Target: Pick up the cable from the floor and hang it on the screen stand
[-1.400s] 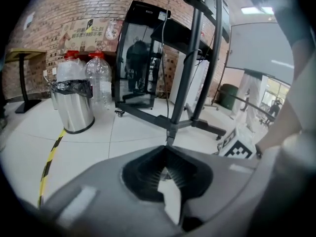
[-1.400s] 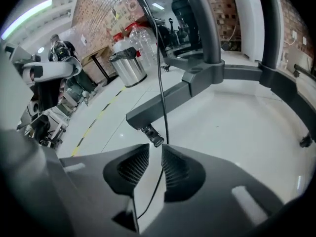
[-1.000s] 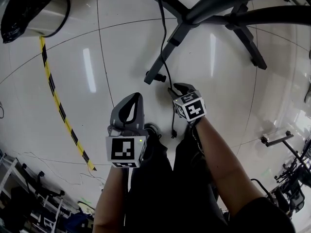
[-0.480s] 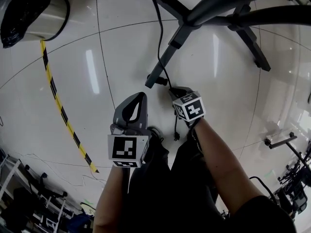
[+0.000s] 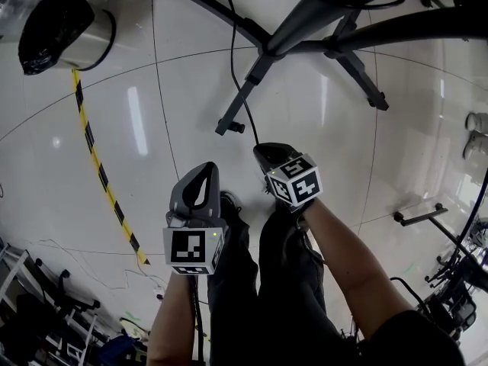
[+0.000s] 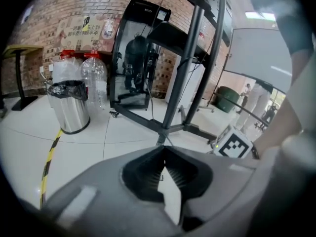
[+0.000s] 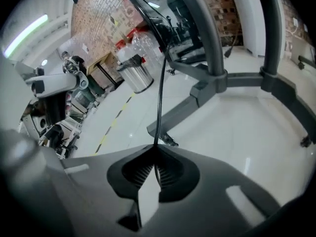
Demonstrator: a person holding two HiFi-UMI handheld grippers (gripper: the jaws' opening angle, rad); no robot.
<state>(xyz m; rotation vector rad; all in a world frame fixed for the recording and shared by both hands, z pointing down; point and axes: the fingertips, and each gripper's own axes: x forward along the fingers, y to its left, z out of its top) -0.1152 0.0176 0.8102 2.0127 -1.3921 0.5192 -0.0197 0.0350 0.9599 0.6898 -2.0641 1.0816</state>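
Note:
A thin black cable (image 5: 232, 67) runs down from the screen stand (image 5: 263, 56) across the white floor tiles into my right gripper (image 5: 264, 151). In the right gripper view the cable (image 7: 160, 83) enters between the ribbed pads at the tips of the right gripper (image 7: 154, 148). Its jaws are closing, and the pads pinch the cable. The cable's loose end is hidden below the gripper. My left gripper (image 5: 207, 169) hovers beside it on the left, apart from the cable. In its own view the left gripper (image 6: 163, 148) has its tips together with nothing between them.
The stand's dark legs (image 7: 212, 78) spread over the floor ahead. A steel bin with a black liner (image 5: 65, 29) stands at the far left, with water bottles (image 6: 94, 75) behind it. Yellow-black tape (image 5: 99, 174) crosses the floor. Racks and other gear crowd the lower corners.
The right gripper's jaws have closed onto the cable. The cable's end, which lay on the floor just below the gripper, is no longer visible.

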